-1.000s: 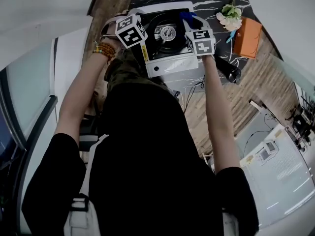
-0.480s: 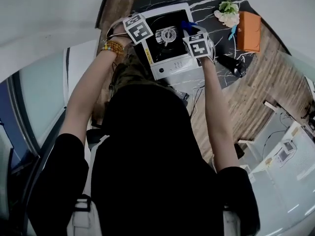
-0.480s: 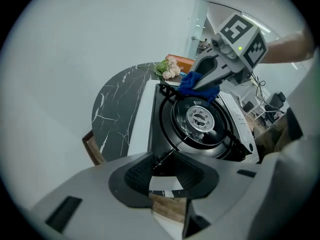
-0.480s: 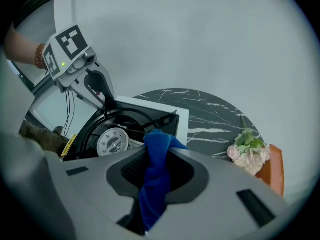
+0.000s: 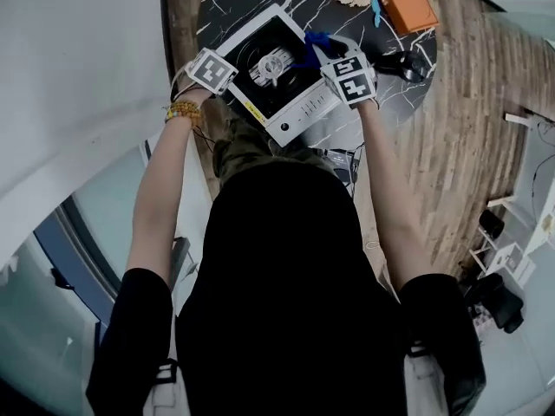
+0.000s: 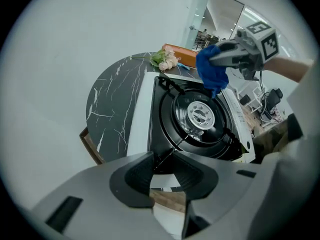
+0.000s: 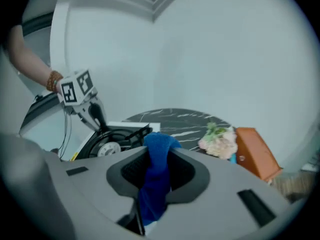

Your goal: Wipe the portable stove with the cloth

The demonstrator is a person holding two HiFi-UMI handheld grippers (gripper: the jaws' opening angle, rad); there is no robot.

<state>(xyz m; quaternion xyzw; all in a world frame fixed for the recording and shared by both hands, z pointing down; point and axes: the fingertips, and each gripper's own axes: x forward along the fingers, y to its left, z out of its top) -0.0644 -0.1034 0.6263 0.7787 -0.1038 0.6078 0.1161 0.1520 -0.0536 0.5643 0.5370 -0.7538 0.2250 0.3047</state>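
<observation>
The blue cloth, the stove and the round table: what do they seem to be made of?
Cloth: soft fuzzy fabric, probably microfibre or terry; its nap looks fluffy and it drapes limply. Stove: seemingly metal, smooth white body, glossy black pan catching reflections. Table: black top with white veins, marble or a marble-look laminate, rimmed in what looks like wood.

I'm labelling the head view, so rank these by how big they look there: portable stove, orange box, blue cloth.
Largest: portable stove.
Middle: orange box.
Smallest: blue cloth, bunched up.
</observation>
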